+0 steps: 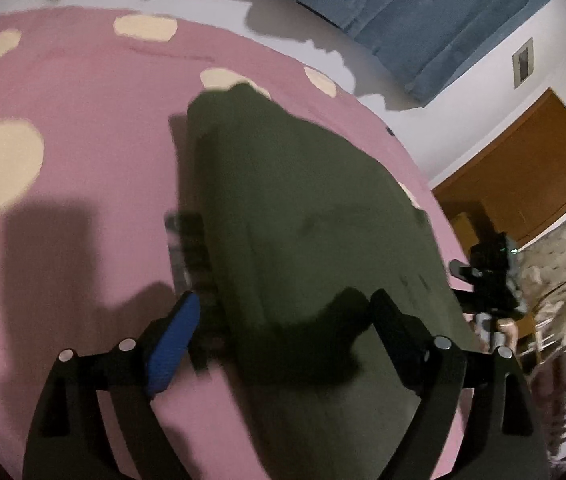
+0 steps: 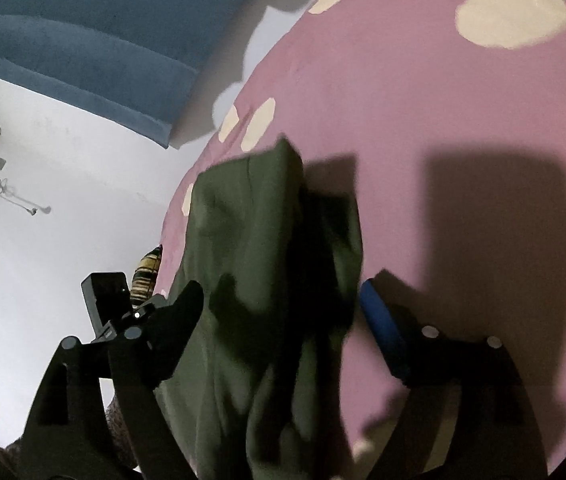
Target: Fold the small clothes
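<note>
A dark green garment (image 1: 307, 216) lies on a pink bedspread (image 1: 91, 128) with cream spots. It also shows in the right wrist view (image 2: 251, 240), partly folded with a raised crease. My left gripper (image 1: 287, 312) is open, its fingers wide apart, hovering over the garment's near end. My right gripper (image 2: 283, 300) is open too, its fingers straddling the garment's near edge. The other gripper (image 1: 491, 276) shows at the right of the left wrist view, beyond the garment. Neither gripper holds cloth.
A blue padded headboard (image 1: 403, 8) and white wall (image 2: 43, 240) lie beyond the bed. A brown wooden door (image 1: 523, 176) and a patterned cloth (image 1: 563, 272) stand at the right. A striped item (image 2: 147, 272) sits at the bed's left edge.
</note>
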`<state>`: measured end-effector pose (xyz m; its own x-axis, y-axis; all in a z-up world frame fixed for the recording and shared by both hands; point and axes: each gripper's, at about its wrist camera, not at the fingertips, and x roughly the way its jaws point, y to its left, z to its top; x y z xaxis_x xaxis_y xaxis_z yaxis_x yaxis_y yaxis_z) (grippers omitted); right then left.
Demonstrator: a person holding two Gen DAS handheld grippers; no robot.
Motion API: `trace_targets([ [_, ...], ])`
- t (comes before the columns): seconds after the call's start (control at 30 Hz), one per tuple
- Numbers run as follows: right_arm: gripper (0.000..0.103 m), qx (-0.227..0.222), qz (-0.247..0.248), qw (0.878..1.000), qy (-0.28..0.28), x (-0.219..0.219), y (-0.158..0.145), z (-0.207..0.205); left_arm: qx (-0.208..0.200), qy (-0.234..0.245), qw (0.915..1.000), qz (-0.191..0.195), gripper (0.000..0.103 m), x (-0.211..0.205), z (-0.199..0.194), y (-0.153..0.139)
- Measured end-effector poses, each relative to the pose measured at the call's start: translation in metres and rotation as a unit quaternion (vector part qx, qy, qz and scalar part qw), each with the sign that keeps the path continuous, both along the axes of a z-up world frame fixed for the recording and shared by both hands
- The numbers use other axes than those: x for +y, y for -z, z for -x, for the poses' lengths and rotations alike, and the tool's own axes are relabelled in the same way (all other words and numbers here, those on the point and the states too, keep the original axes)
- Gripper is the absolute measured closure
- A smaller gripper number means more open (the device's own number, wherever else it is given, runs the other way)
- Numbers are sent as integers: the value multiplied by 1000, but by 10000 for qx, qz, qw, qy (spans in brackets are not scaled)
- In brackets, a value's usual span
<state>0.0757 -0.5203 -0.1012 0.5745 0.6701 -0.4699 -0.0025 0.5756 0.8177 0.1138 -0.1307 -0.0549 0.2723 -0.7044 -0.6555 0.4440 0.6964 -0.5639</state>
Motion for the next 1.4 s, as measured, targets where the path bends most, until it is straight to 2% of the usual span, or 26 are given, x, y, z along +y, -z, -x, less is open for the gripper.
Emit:
trace_targets([
  [0.13, 21, -2, -77, 10000, 7, 3, 2, 29, 231, 7, 9996, 189, 17, 5, 34, 6],
  [0.27, 20, -22, -124, 9998, -122, 15, 5, 52, 656, 185, 9968, 408, 17, 4, 55, 18],
  [0.37, 21, 6, 40, 9996, -290, 26, 5, 59, 704, 310, 9967, 240, 17, -2, 62, 29],
  [0.4, 31, 72, 133, 9992, -373, 32, 5, 60, 601, 353, 9974, 168, 18, -4, 63, 28],
  [0.43, 44, 150, 195, 9988, -416, 36, 6, 59, 461, 385, 9982, 56, 25, -5, 65, 26],
  [0.53, 66, 301, 334, 9981, -421, 44, 10, 59, 422, 462, 9979, -149, 37, -5, 61, 23],
  [0.6, 70, 209, 233, 9988, -389, 46, 6, 64, 413, 520, 9977, -113, 40, -1, 58, 22],
  [0.7, 71, 108, 369, 9986, -356, 50, 4, 68, 334, 536, 9979, -124, 41, 0, 57, 25],
  [0.77, 71, 167, 134, 9991, -352, 45, 13, 63, 286, 554, 9980, -120, 41, -2, 55, 27],
  [0.87, 69, 132, -227, 9989, -376, 41, 21, 61, 195, 583, 9981, -88, 39, 0, 57, 25],
  [0.97, 57, 83, -436, 9984, -351, 36, 16, 62, 221, 503, 9985, 73, 33, 7, 60, 23],
  [1.03, 37, 29, -430, 9986, -313, 33, 10, 62, 137, 385, 9991, 112, 26, 17, 64, 18],
  [1.1, 29, -85, -319, 9994, -135, 24, 2, 65, 98, 309, 9993, 198, 21, 27, 61, 13],
  [1.27, 24, 69, -295, 9995, 82, 7, -1, 53, 517, 65, 9976, 461, 17, 46, 36, 22],
  [1.4, 19, 183, -194, 9996, -41, 6, -3, 37, 803, 106, 9945, 665, 17, 46, 22, 32],
])
